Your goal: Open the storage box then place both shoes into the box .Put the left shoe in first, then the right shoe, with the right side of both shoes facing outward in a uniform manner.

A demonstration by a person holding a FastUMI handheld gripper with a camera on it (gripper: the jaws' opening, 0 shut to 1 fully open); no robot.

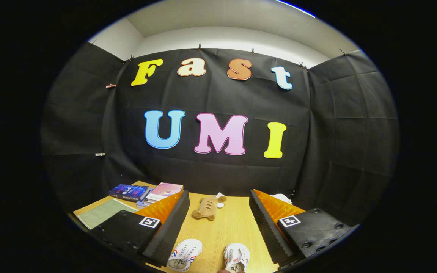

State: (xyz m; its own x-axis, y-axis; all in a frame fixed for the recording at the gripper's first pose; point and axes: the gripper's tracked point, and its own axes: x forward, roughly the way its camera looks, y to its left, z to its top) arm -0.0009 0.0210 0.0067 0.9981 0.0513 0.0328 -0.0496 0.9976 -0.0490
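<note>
Claw spread wide, fingers well apart, holding nothing and touching nothing; bare wooden table shows in the gap between them. Two white shoes sit on the table between the fingers, close to the camera: left-hand shoe with red and blue stripes on its side, just beside the left finger's inner face; right-hand shoe nearer the middle of the gap, apart from the right finger. The two shoes lie side by side with a gap of table between them, neither touching a finger as far as can be told. Beyond the shoes, farther along the table and between the fingers, a tan plush toy lies on its side with a small white thing at it. Left of the left finger: a stack of books and a green mat on the table. A white object peeks out beyond the right finger, too hidden to tell what it is. Storage box can't be told from this view
</note>
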